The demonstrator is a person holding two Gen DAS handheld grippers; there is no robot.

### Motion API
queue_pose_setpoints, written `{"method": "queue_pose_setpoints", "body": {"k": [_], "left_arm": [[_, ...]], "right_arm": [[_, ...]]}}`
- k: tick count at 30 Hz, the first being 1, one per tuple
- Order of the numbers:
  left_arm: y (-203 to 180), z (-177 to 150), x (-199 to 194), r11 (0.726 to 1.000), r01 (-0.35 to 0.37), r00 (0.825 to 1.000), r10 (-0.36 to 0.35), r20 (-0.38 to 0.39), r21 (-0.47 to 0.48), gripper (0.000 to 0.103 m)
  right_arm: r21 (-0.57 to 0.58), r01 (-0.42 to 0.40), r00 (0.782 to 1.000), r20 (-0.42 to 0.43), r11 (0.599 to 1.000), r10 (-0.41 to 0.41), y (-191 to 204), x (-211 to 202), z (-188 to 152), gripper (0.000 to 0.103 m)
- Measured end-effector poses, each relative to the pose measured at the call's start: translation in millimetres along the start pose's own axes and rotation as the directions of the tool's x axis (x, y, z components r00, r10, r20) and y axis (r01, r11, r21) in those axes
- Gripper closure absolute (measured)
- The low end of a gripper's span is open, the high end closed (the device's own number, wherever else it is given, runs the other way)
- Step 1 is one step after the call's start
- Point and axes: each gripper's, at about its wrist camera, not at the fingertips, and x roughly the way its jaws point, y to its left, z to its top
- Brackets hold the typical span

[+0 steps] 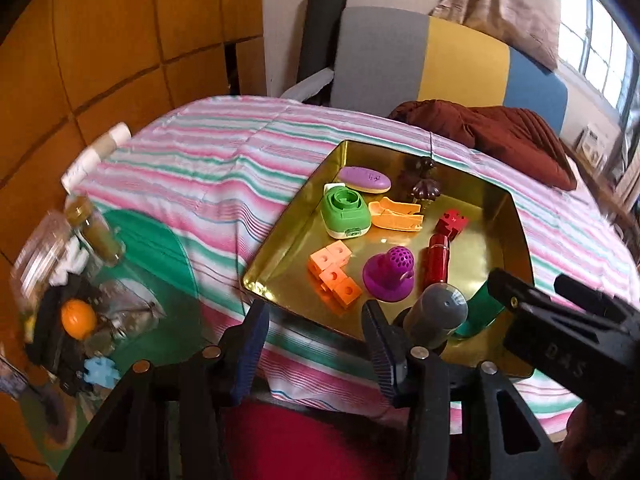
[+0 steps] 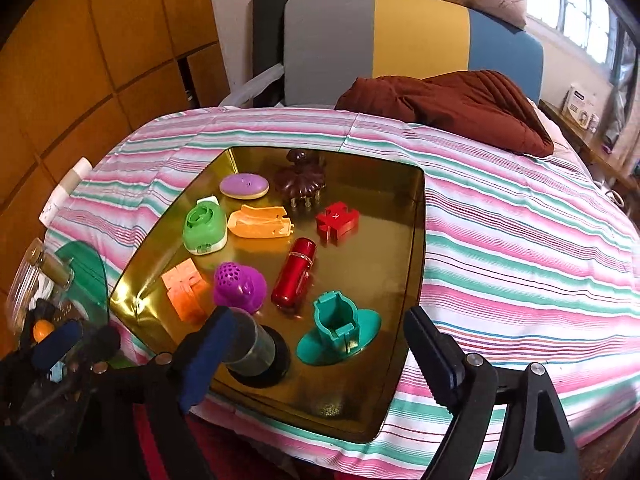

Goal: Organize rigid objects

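Note:
A gold tray (image 2: pixel 384 184) lies on the striped bedspread and holds several small objects: a teal piece (image 2: pixel 340 330), a red cylinder (image 2: pixel 294 272), a purple perforated piece (image 2: pixel 238 286), orange blocks (image 2: pixel 184 292), a green piece (image 2: pixel 204 230) and a grey-black cylinder (image 2: pixel 256 346). My right gripper (image 2: pixel 316 344) is open and empty, its jaws wide above the tray's near edge. My left gripper (image 1: pixel 316 344) is open and empty over the tray's near-left edge (image 1: pixel 260 280). The right gripper's black body (image 1: pixel 560 320) shows in the left wrist view.
A clear container (image 1: pixel 52 280) with an orange ball (image 1: pixel 78 318), a jar and other items sits at the left. A green plate (image 1: pixel 160 248) lies beside it. A brown cloth (image 2: pixel 460 104) lies at the far side. A wooden wall is at the left.

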Motion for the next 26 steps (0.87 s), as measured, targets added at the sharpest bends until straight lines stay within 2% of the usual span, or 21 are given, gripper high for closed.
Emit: {"method": "queue_pose_setpoints", "body": {"k": [16,20,26], "left_arm": [[-8.8,0.1,-14.4,0.999,0.020,0.999,-0.022,0.043,0.032,0.054],[-9.4,-0.5,-13.9,0.999,0.030,0.999,-0.031,0.039,0.029,0.058],[-7.5,-2.0,-9.3,1.000,0.013,0.999,-0.013,0.032,0.022,0.058]], "right_arm": [[0.034,0.022,1.000,0.012,0.999,-0.022,-5.5,-2.8,2.0,0.016],[0.033,0.022,1.000,0.006,0.999,-0.023,-5.8,-1.4,1.3,0.016],[0.038,0.019,1.000,0.000,0.999,-0.019,-6.9,0.0,-0.2,0.016]]}}
